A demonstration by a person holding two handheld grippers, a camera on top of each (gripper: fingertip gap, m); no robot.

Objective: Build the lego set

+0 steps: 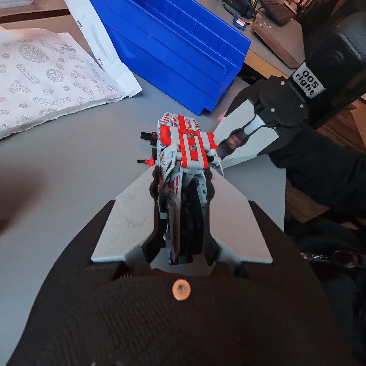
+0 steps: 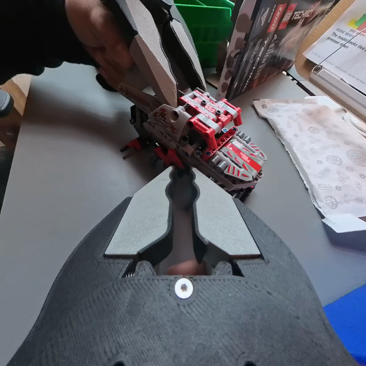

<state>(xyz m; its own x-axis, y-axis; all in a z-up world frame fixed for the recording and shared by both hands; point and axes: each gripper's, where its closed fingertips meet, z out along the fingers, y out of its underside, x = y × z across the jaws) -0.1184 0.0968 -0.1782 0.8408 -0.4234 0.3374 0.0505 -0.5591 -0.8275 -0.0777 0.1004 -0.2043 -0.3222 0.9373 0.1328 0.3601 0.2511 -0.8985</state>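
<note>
A red, white and grey lego car model (image 1: 186, 142) rests on the grey table (image 1: 79, 158). My left gripper (image 1: 182, 172) is shut on the model's rear, one finger on each side. The model also shows in the right wrist view (image 2: 208, 134), with the left gripper (image 2: 174, 95) clamped on it from above. My right gripper (image 2: 182, 172) is at the model's near side, by its red underside parts. Its jaws are almost closed on a small black lego part (image 2: 181, 175). In the left wrist view the right gripper (image 1: 219, 150) touches the model's right side.
A blue bin (image 1: 178, 49) stands behind the model. A torn paper bag printed with part outlines (image 1: 39, 69) lies at the left and also shows in the right wrist view (image 2: 326, 158). A lego box (image 2: 267, 39), a green bin (image 2: 204, 19) and a clipboard sheet (image 2: 336, 39) stand nearby. There is about 6 cm between the tips of the two grippers.
</note>
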